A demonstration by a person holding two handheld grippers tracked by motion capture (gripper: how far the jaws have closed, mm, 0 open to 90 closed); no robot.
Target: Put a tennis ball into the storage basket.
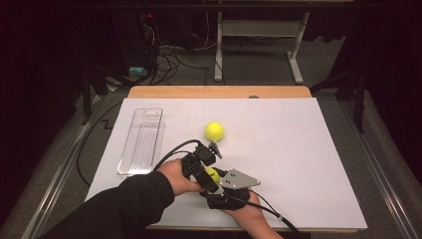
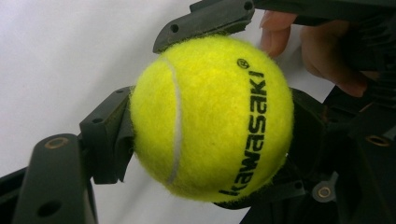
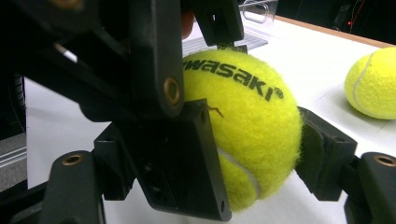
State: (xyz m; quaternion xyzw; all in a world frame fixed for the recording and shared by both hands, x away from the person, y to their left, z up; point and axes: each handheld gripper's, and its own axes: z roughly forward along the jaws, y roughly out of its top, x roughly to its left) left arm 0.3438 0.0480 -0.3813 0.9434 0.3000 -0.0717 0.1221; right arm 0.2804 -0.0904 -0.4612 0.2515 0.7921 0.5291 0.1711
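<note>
A: Which step is this?

B: A hand-over, by my reading. The fuzzy yellow-green tennis ball with black lettering (image 2: 212, 119) sits between both pairs of jaws at once. The left gripper (image 1: 203, 167) is clamped on it, pads pressing into the felt on either side. The right gripper (image 1: 223, 191) is closed on the same ball, one pad against its far flank in the right gripper view.

A: So neither has let go?

B: Not that I can see. The ball is held at the near middle of the white sheet covering the table (image 1: 298, 164); whether it clears the sheet I cannot tell.

A: What does the next move call for?

B: I judge one pair of jaws must open cleanly while the other keeps its squeeze, then the freed gripper backs straight out along its own line. The two sets of jaws cross close together, so a sideways pull could knock the ball or snag a finger of the other gripper.

A: And room around them?

B: Plenty. Beyond the jaws lies a second yellow-green tennis ball (image 1: 214, 130), apart from them. Off to the left gripper's outer side, well apart, is the clear ribbed plastic tray (image 1: 142, 142). The near table edge is close behind the hands, so I would withdraw forward or sideways, not back
</note>
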